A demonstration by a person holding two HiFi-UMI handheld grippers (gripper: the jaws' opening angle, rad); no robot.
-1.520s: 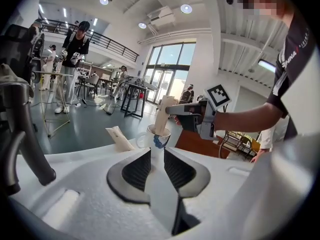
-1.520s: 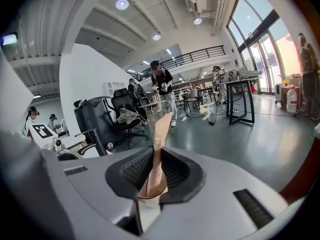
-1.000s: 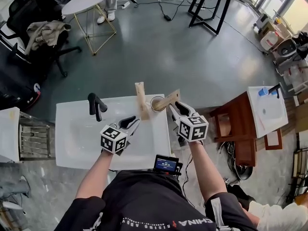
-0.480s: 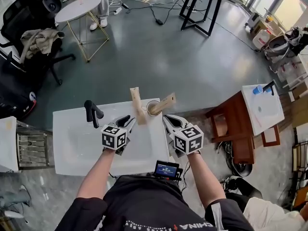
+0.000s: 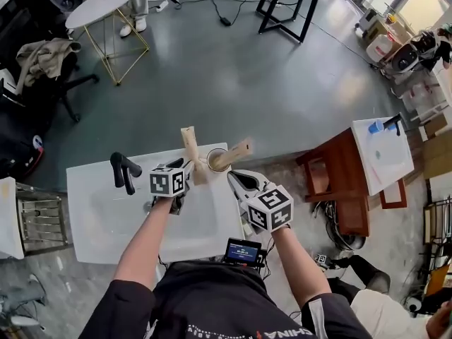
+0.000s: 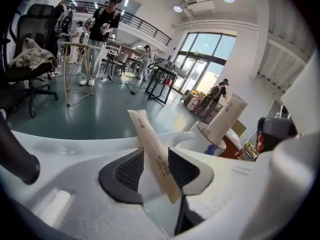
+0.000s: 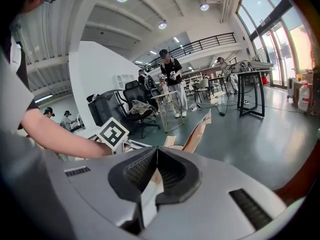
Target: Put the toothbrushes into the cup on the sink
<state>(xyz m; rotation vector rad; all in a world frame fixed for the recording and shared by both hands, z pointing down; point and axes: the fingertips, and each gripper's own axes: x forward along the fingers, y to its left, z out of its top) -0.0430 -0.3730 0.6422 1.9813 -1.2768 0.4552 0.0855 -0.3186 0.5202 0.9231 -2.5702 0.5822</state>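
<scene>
Grey-green workshop floor surrounds one white sink (image 5: 92, 221), seen from above. One cup (image 5: 213, 161) stands on the sink's far rim, and one black faucet (image 5: 122, 171) stands well to the left of the cup.

Two paper-wrapped toothbrushes show. The first toothbrush (image 5: 235, 152) stands in the cup and leans out to the cup's right. The second toothbrush (image 5: 188, 140) is outside, just left of the cup, tilted but nearly upright.

Two grippers show, one in each hand. The left gripper (image 6: 156, 156) is just left of the cup. Its jaws are spread, having just been opening, and the second toothbrush stands between the pads, with a clear gap on the side away from the cup. The right gripper (image 7: 156, 151) is on the near side of the cup, its jaws pressed together with nothing pinched.

A second ago the right gripper's jaws were apart, up against the first toothbrush; now they sit back from it. The left gripper has moved from the cup's near side up alongside the second toothbrush. Both toothbrushes keep their places by the cup.
</scene>
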